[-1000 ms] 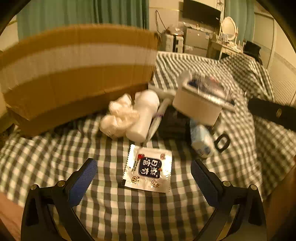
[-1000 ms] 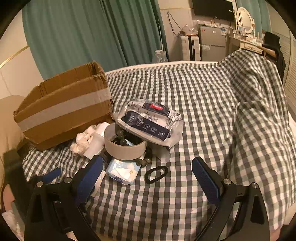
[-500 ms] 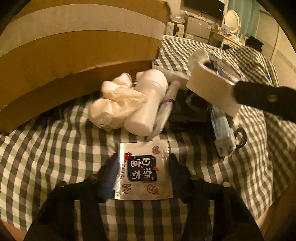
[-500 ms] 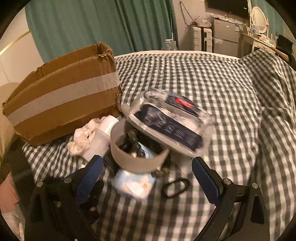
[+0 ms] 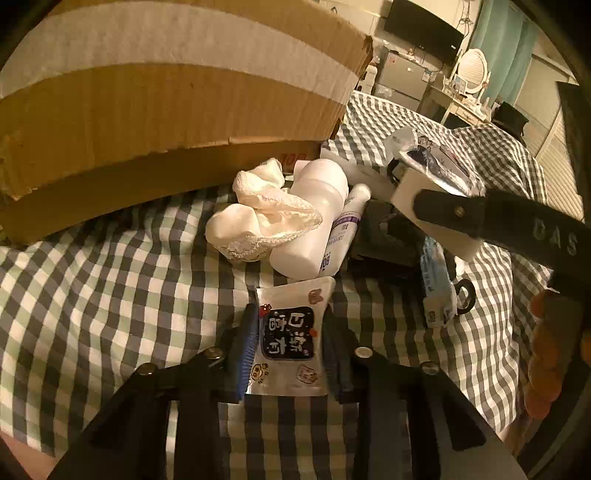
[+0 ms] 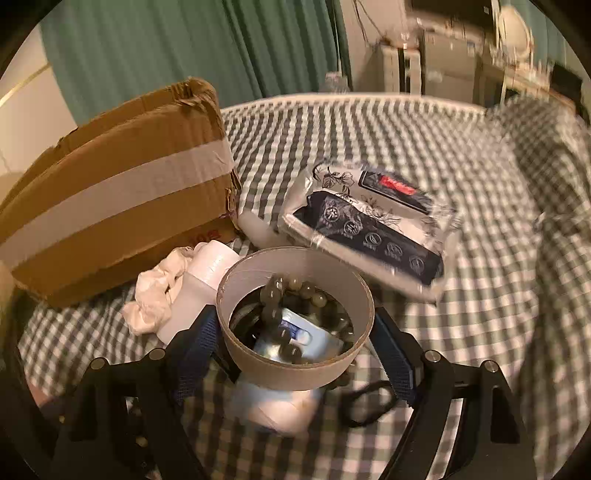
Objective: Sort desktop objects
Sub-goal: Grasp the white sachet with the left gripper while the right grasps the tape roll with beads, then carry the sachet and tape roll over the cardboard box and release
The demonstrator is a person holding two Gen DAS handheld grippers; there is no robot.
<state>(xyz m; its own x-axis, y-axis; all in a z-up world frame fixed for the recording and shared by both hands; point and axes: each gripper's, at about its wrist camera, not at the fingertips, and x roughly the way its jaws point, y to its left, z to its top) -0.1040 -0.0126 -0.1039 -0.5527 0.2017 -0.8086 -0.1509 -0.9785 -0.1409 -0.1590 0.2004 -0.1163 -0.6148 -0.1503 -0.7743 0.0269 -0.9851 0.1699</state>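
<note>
Since a second ago both claws have pushed in toward the clutter and their jaws have just been closing. The left claw (image 5: 290, 341) now has its blue pads pressed on both side edges of the flat white snack sachet (image 5: 289, 334), which lies on the green-and-white checked bedspread (image 5: 110, 288) near the bed's close edge; its black label carries large white Chinese characters and small cartoon stickers. The right claw (image 6: 295, 341) stands much wider, its pads at the two sides of the round white cardboard tub (image 6: 295, 317); whether they press on it cannot be told. In the tub lie a string of dull green-grey beads (image 6: 291, 291) and a small white-and-blue packet.

Just beyond the sachet, a crumpled white lace cloth (image 5: 258, 221) leans on a white plastic bottle (image 5: 314, 221) lying on its side, with a slim white tube with a purple label (image 5: 345, 232) beside it, its writing too small to read. A pale blue tissue pack (image 6: 280, 406) and a black loop (image 6: 365, 404) lie under and beside the tub. Farther on rests a clear-wrapped pack with black floral print and a red tag (image 6: 373, 225).

A brown cardboard box with a wide pale tape band (image 6: 110, 199) stands toward the bed's left edge. Behind the bed hang green curtains (image 6: 184, 55); a dark screen (image 5: 424, 29) and an oval mirror (image 5: 472, 70) stand at the far wall.
</note>
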